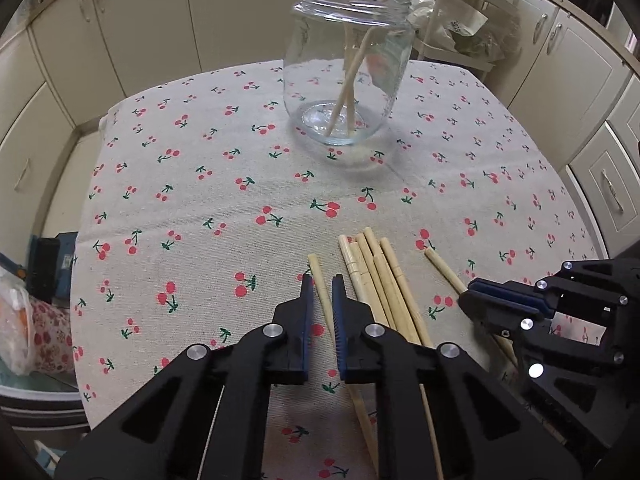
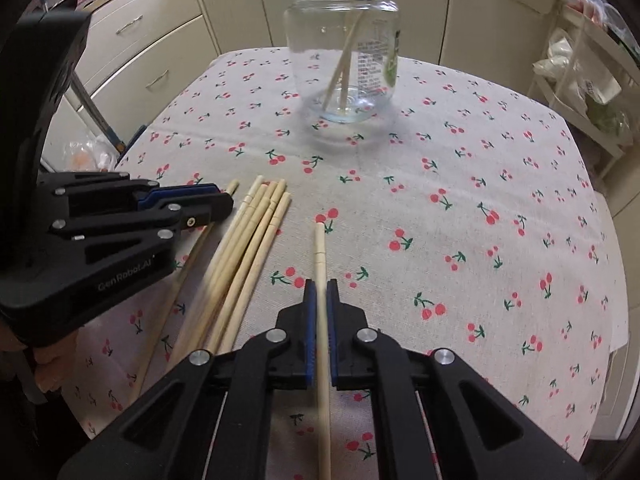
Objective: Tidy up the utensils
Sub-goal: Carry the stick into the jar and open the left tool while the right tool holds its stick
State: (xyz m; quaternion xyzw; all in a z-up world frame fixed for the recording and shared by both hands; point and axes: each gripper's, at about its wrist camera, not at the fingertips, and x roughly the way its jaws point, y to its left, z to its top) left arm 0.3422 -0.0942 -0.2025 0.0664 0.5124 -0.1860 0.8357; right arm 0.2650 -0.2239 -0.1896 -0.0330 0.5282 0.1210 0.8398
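Listing the contents of a table draped in a beige cloth (image 1: pixel 200 184) printed with red cherries:

One clear glass jar (image 1: pixel 346 64), upright, toward the far side of the table. It holds two pale wooden chopsticks (image 1: pixel 348 80), crossed and leaning, their upper ends rising past the mouth.

One loose bundle of pale wooden chopsticks (image 2: pixel 256 232), lying flat on the cloth at the near side, roughly parallel. About five or six ends can be counted; the exact number cannot be told where they overlap.

One single chopstick on the left (image 1: pixel 320 284), just beside the bundle. The left gripper (image 1: pixel 322 292) has its black jaws drawn in on either side of it, blue pads (image 1: pixel 307 308) against the stick.

One single chopstick on the right (image 2: pixel 320 256), apart from the bundle. The right gripper (image 2: pixel 321 296) is clamped on it, the stick running straight between the two blue pads.

Total chopsticks outside the jar: two singles plus the bundle.

Surroundings: cream cabinet doors (image 1: pixel 140 12) around the table; one white wire rack (image 2: pixel 580 80) carrying bags at the right.
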